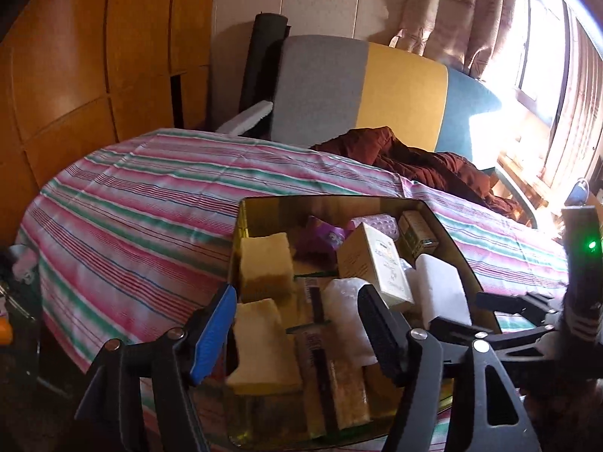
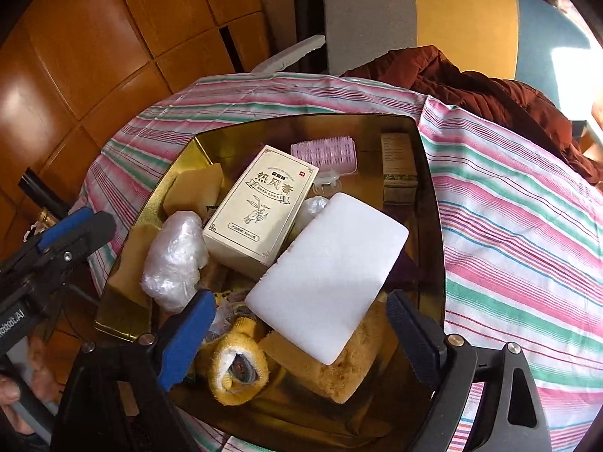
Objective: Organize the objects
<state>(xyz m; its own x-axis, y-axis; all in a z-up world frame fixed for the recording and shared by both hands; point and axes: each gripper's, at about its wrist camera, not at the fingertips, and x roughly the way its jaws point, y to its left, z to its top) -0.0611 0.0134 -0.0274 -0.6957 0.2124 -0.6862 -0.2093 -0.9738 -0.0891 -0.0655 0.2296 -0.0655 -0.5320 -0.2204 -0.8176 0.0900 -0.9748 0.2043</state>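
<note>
White foam block [image 2: 327, 277] lies tilted on top of the pile in the gold tin box [image 2: 427, 196], leaning on the cream carton [image 2: 260, 209] and a yellow sponge [image 2: 339, 371]. We judge it very light, soft, squashy and a little grippy; best taken across its short width at the near edge, gently, or it dents. The carton looks stiff and light, so take it by its long flat sides. The plastic-wrapped bundle [image 2: 175, 260] is likely slippery and crinkly. The rolled yellow towel [image 2: 237, 367] is soft, pinch it mid-roll.

Right hand-held gripper [image 2: 301, 335] hangs over the block, jaws wide apart, nothing in them. Left hand-held gripper [image 1: 297, 331] is also parted and empty above the sponges [image 1: 265, 263]. The box sits on the striped tablecloth [image 1: 132, 203] covering the surface.
</note>
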